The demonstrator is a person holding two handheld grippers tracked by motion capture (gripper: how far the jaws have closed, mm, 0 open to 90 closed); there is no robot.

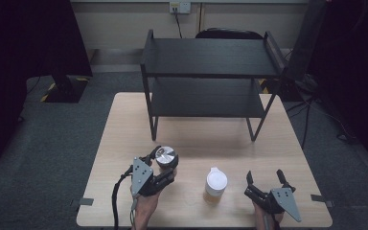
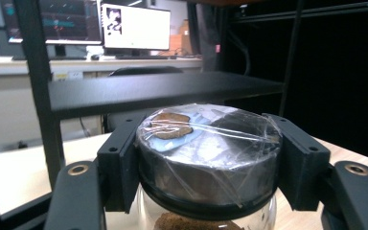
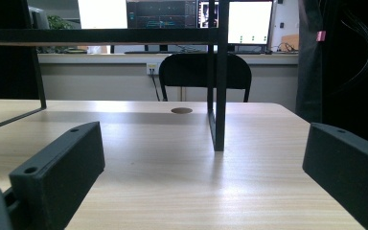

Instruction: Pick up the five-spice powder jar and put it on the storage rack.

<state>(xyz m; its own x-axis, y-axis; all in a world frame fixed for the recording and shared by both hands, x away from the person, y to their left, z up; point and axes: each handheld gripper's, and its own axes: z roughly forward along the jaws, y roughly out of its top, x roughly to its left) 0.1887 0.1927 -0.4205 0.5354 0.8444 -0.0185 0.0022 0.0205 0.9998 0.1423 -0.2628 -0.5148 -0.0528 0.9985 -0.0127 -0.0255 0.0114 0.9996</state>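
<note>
Left hand-held gripper (image 1: 162,164) clamps the jar (image 1: 166,158) by its lid for carrying toward the twelve-o'clock shelf (image 1: 211,56); right hand-held gripper (image 1: 267,180) idles, jaws apart.

— What was the jar (image 1: 166,158) like?
— Clear glass, brown powder inside, a silver lid (image 2: 210,143) wrapped in crinkled film with brown smears on top.
— How did it sit?
— Upright, clamped at the lid between the left gripper's (image 1: 162,163) jaws, at the table's (image 1: 124,143) near left, in front of the rack (image 1: 206,62).
</note>
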